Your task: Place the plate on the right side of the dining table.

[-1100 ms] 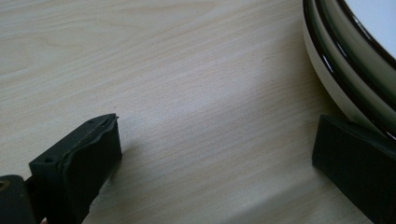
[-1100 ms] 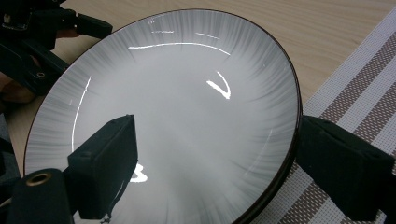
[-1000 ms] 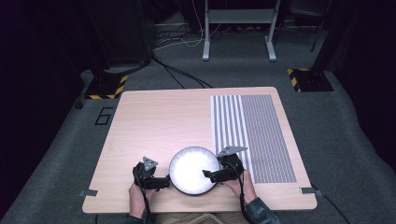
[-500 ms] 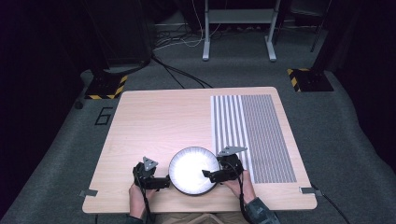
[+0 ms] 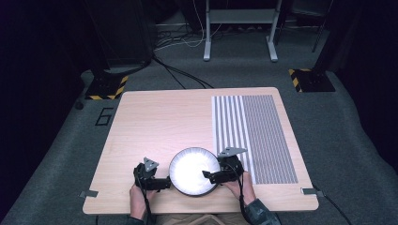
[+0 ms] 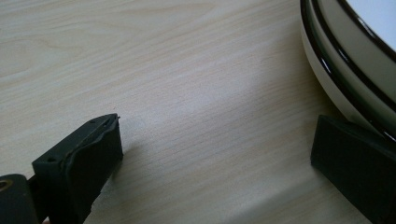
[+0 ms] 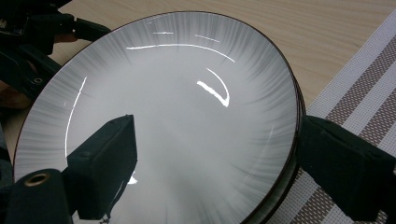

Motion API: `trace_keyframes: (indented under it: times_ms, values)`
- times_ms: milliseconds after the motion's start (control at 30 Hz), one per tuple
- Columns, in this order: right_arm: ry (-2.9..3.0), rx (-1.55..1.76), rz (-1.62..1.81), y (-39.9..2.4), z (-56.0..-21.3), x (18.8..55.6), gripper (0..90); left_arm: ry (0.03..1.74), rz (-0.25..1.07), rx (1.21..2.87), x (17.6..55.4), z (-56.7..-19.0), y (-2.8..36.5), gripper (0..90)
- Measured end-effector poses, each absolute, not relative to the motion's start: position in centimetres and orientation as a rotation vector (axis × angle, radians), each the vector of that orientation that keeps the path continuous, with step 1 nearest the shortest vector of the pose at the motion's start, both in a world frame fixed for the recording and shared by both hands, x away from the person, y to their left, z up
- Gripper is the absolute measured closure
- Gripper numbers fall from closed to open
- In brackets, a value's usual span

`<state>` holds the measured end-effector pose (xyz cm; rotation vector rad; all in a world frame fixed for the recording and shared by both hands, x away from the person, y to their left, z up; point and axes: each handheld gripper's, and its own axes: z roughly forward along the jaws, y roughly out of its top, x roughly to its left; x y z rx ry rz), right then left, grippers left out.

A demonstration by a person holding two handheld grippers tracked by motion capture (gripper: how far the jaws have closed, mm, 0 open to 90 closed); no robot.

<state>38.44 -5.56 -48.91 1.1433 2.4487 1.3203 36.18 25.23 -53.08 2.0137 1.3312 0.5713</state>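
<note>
A pale wooden table (image 5: 159,126) stands on a grey carpeted floor (image 5: 61,154) in a dark room, and a person sits at its near edge with a black two-jaw gripper in each hand. A round white plate (image 5: 194,171) with a thin dark rim and fine grey streaks fanning in from the edge lies flat close to the near edge, about midway along it. A striped grey and white placemat (image 5: 256,136) covers the right part of the table, running from near the far edge toward the near right corner; the plate lies just beside the mat's left border. The left gripper (image 5: 162,183) rests low on the wood at the plate's left side. In the left gripper view its jaws are spread wide, one over bare table and the other right against the plate's outer rim, gripping nothing. The right gripper (image 5: 210,176) reaches in from the plate's right side. In the right gripper view its jaws stand apart astride the plate's rim, one over the glossy white surface and the other outside the rim above the mat; they are not clamped on it. Both hands (image 5: 139,197) stay near the table's near edge.
</note>
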Motion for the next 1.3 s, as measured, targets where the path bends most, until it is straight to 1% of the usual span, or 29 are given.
trace_keyframes:
  times_ms: [900,1033,1067,1300]
  values:
    - [2.431,1.157,1.327,-5.46,-48.97,38.45,12.4,1.324,0.58,2.004,36.05,-53.03,25.28,2.6]
    - [2.439,1.161,1.337,-5.39,-48.99,38.5,13.1,1.312,0.557,1.997,36.02,-53.03,25.44,3.4]
    - [2.448,1.158,1.347,-5.31,-49.06,38.49,13.4,1.306,0.543,1.992,35.97,-53.0,25.61,5.3]
    - [2.461,1.151,1.324,-4.63,-49.33,38.6,14.3,1.309,0.521,1.981,35.65,-53.0,25.87,3.6]
